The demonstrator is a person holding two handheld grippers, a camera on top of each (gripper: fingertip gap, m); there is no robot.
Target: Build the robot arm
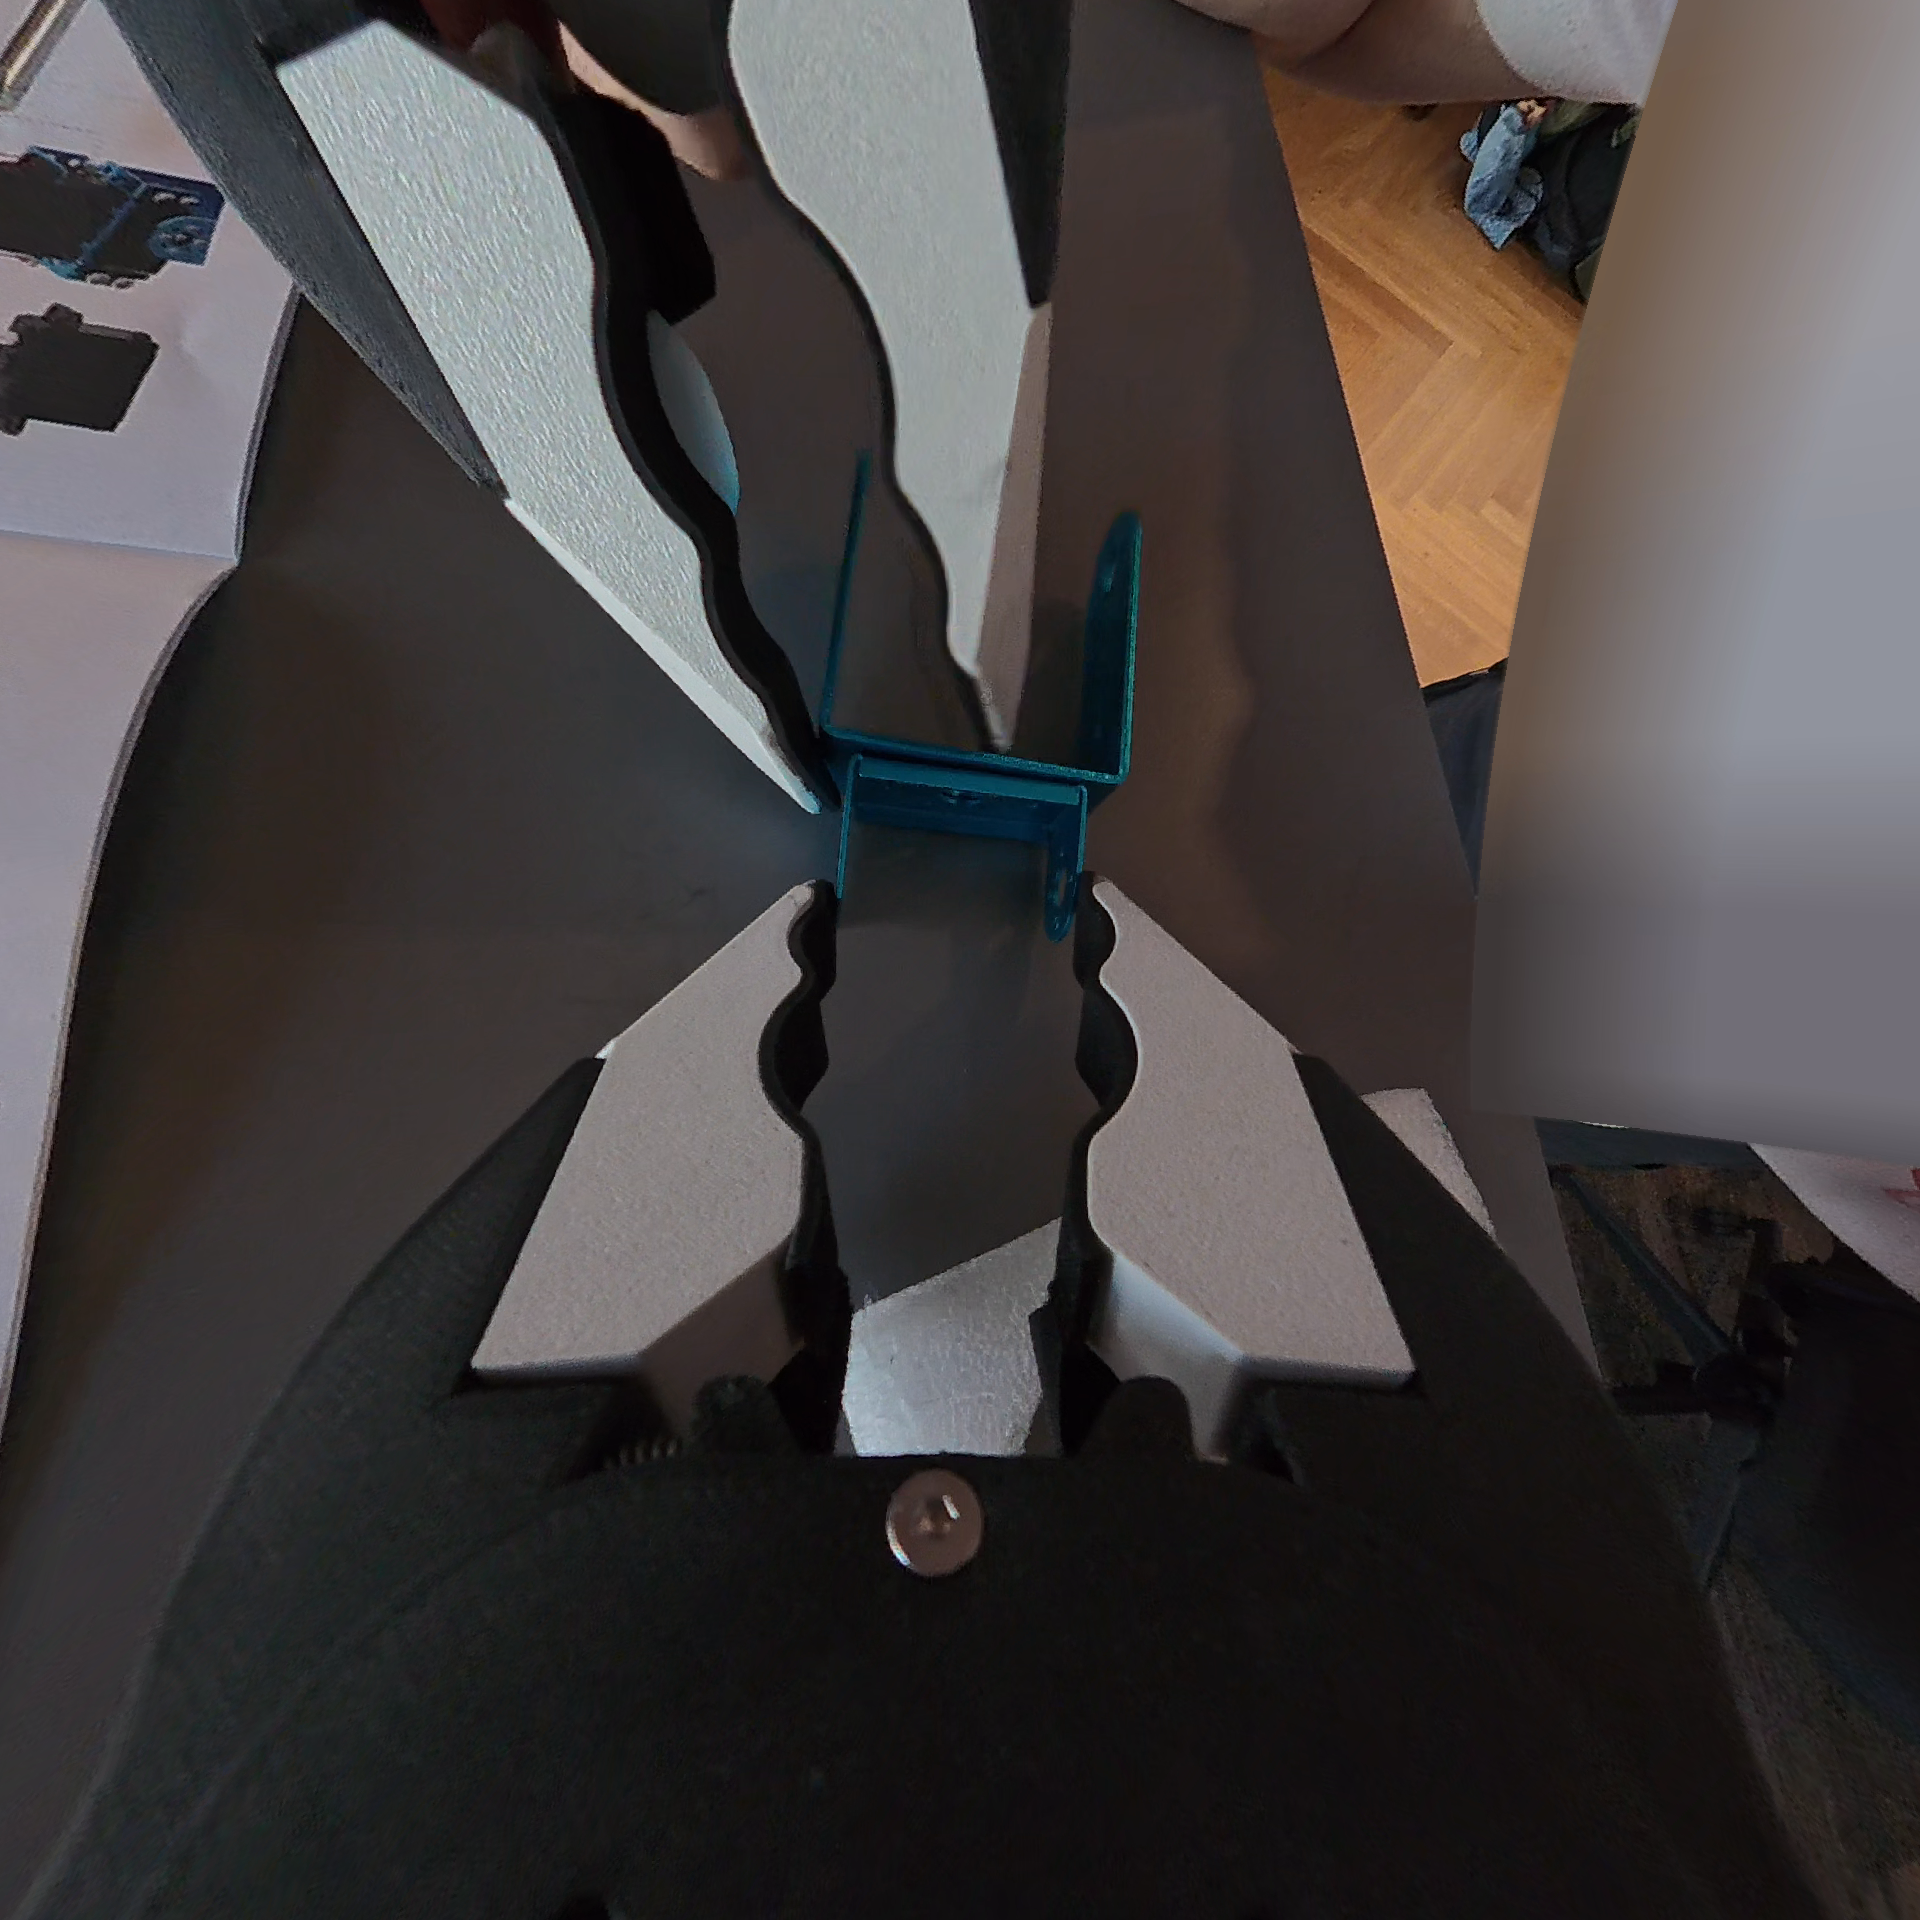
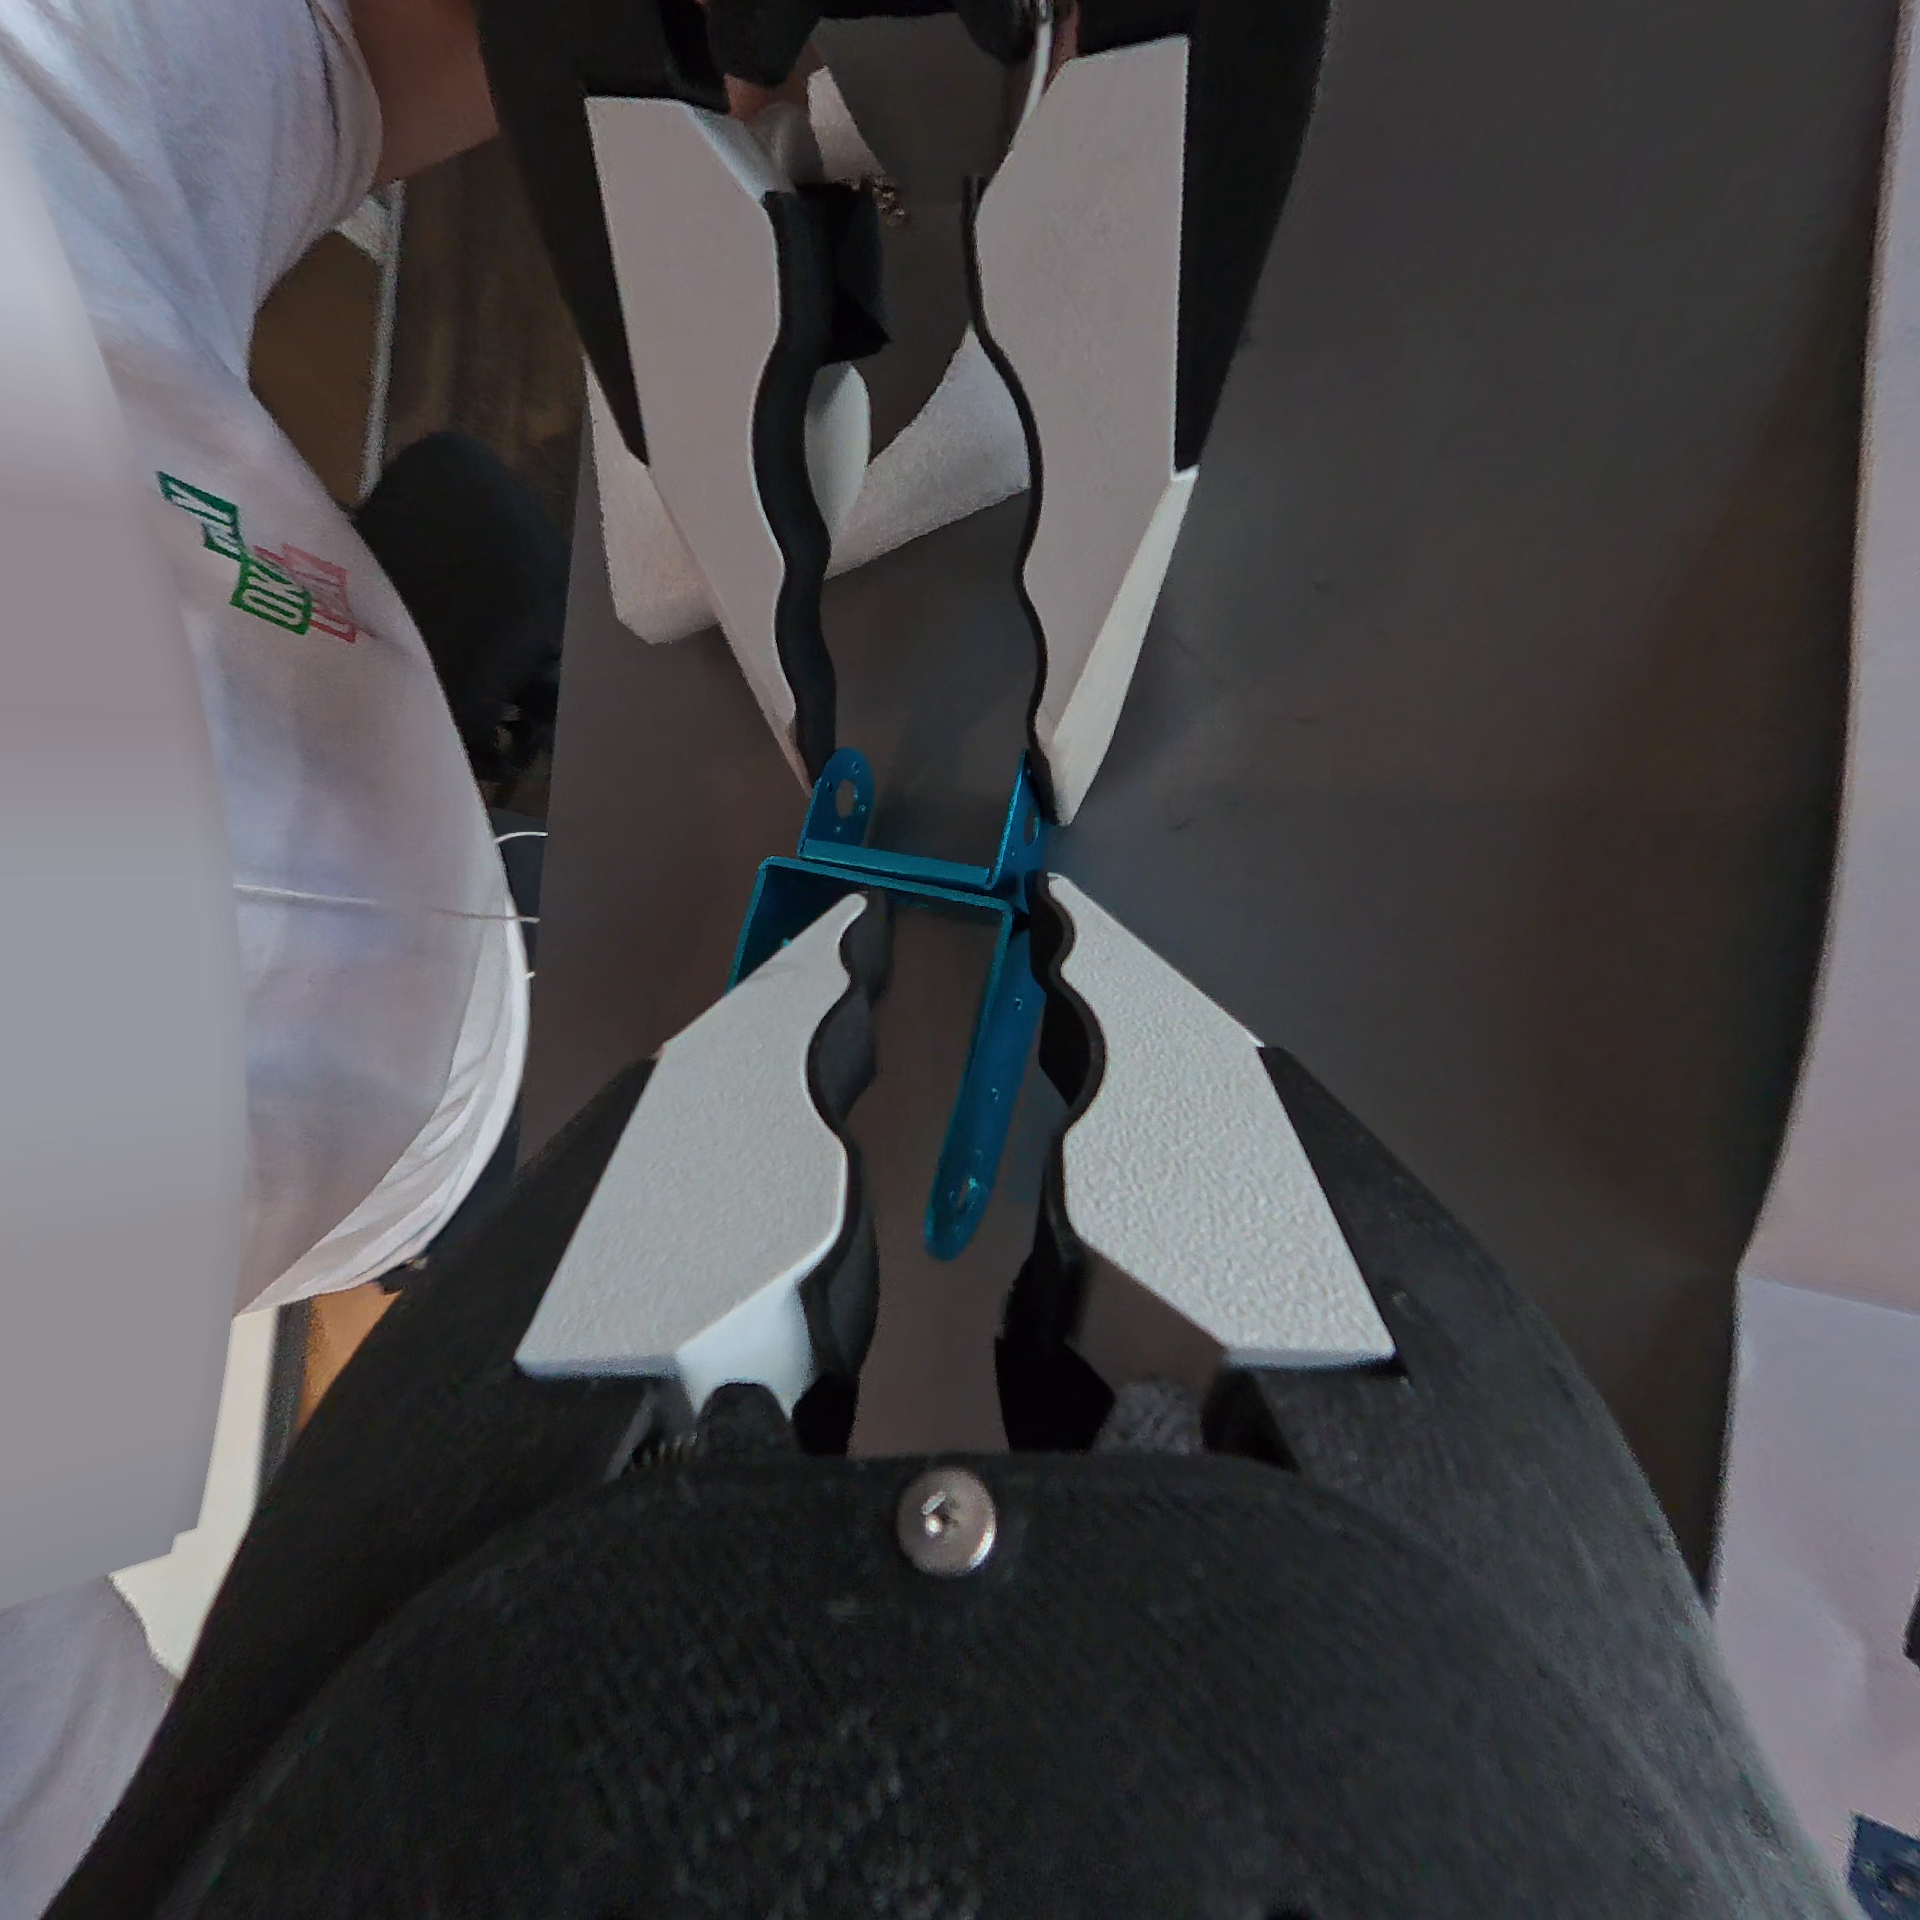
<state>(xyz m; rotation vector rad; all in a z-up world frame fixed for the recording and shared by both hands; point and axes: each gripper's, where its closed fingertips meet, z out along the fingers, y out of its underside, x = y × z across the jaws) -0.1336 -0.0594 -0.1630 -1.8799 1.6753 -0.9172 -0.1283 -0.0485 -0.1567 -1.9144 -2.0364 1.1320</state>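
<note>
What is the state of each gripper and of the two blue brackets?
left gripper: jaws apart, tips flanking the small bracket; grip unclear.
right gripper: open, straddling one arm of the large bracket.
small bracket: set back to back against the large bracket, over the grey table.

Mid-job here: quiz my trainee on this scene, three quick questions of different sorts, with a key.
1. True or false: the metal bracket pair lies in a red tray.
2. The right tongs straddle: A) one bracket wall; B) both walls; C) nothing.
3. Missing word: the bracket pair is coloured ___.
Key: 1 false, it is over the dark table; 2 A; 3 blue.
</note>
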